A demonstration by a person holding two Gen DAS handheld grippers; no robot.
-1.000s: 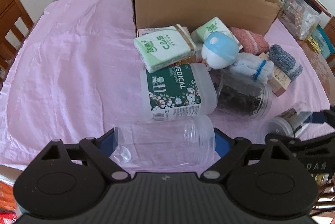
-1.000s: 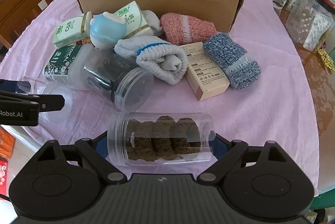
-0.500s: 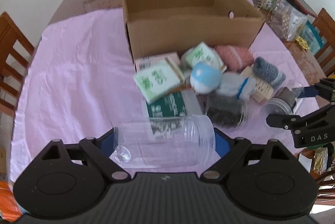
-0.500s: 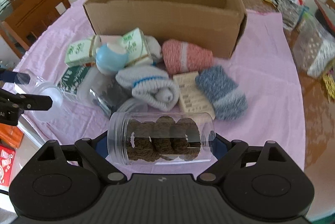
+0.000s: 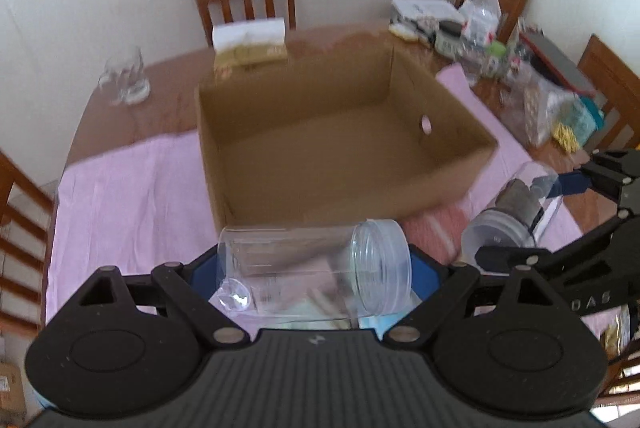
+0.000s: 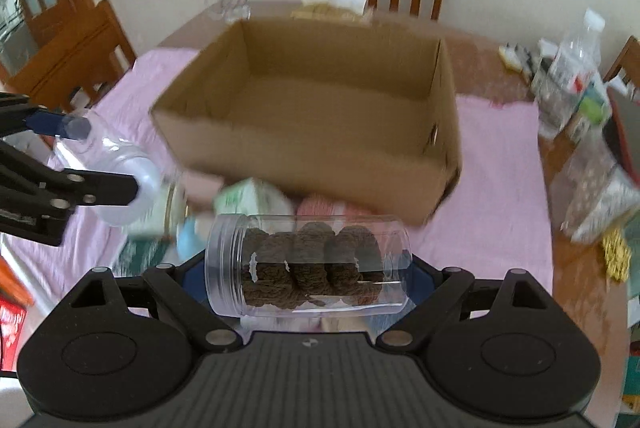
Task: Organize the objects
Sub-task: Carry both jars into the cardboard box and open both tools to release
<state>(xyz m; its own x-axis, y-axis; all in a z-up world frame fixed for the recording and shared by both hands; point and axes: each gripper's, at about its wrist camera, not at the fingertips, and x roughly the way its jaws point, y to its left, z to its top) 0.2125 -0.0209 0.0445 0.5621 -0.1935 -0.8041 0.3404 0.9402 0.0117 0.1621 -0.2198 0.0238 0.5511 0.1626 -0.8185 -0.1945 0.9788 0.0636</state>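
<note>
Both hand-held grippers [image 5: 314,270] [image 6: 308,266] clamp jars above the carton's [image 5: 320,188] near rim.

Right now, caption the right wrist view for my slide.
Right gripper carries a jar of brown rolls toward the open cardboard box.

Left gripper [image 5: 314,268]: matte black plastic. Ribbed dark grey housing along the bottom edge, small pale logo at its centre. Two rounded black lobes, each with a recessed oval disc. Angled black linkage bars with triangular cut-outs; silver pivot screws at the joints. Blue pads on the inner faces of the fingers [image 5: 424,270].

Right gripper [image 6: 308,270]: same build, with black lobes, ribbed housing, silver screws and blue pads. Seen from the left wrist view, its side carries pale lettering "DAS", partly cut off; its finger ends in a blue tip.
</note>
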